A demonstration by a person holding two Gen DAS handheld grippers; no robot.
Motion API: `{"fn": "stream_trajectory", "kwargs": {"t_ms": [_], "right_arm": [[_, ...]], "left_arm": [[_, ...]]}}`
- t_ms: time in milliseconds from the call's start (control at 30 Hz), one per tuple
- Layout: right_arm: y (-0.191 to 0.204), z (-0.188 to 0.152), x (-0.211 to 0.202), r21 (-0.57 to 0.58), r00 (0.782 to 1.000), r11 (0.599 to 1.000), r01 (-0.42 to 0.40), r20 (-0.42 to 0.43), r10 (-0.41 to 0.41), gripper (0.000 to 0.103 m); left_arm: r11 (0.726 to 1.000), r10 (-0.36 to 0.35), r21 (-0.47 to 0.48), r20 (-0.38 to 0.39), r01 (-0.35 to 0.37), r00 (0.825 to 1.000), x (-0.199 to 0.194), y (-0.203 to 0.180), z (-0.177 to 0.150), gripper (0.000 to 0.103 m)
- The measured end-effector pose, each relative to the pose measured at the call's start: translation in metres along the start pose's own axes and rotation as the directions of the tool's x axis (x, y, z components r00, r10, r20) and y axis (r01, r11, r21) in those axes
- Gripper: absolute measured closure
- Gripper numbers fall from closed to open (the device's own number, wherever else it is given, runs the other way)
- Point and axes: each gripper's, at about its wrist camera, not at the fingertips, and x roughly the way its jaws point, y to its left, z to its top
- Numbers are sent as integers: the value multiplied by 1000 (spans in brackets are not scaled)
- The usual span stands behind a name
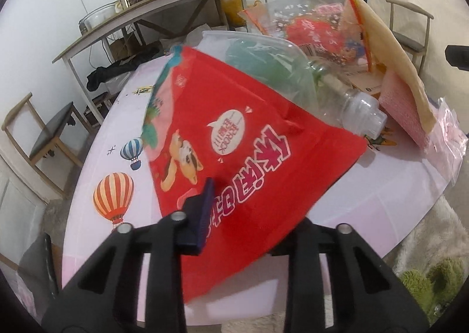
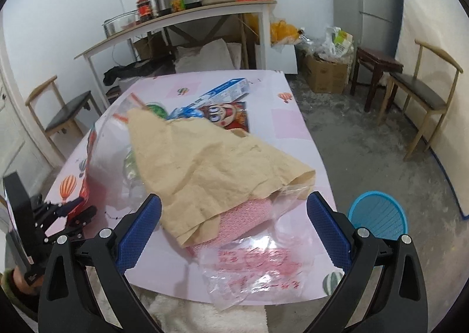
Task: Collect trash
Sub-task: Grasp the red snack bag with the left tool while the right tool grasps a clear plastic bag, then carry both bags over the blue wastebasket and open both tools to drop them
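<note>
Clamping a glossy red snack bag (image 1: 234, 163), the left gripper (image 1: 243, 215) has one ribbed blue pad pressed on the printed face while the other finger is hidden under the film. The bag is a flat, slick foil pouch with white characters and a cartoon animal, tilted up above the pink balloon-print table (image 1: 366, 201). Behind the bag lie a clear crushed plastic bottle (image 1: 351, 104) and a transparent zip bag (image 1: 307, 19). The right gripper (image 2: 234, 230) stands wide, its textured blue pads on either side of crinkled tan paper (image 2: 211, 163), touching nothing. Under that paper sit pink foam mesh (image 2: 243, 221) and a thin clear printed bag (image 2: 258, 268). A blue ribbed basket (image 2: 378, 215) stands on the floor beside the table.
</note>
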Motion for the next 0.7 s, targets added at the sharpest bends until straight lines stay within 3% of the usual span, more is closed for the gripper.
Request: {"fn": "stream_trajectory", "kwargs": {"t_ms": [167,333,533,700], "right_arm": [[-19,-10,-1,69,997,996,-54,-59,58,6],[-47,-34,8,200,988,979,-33,-141,62,8],[-82,-53,26,385,976,921,-62,-172,137,25],[-85,-59,42,399,965,915,-58,-214,155,43]], "left_arm": [[999,-5,-38,12,5,1000,-1,8,2,89],[998,26,-51,39,-24,999,-8,13,2,96],[991,54,-124,36,-49,998,-19,30,-1,101],[974,137,-188,49,-126,989,-41,52,-7,103]]}}
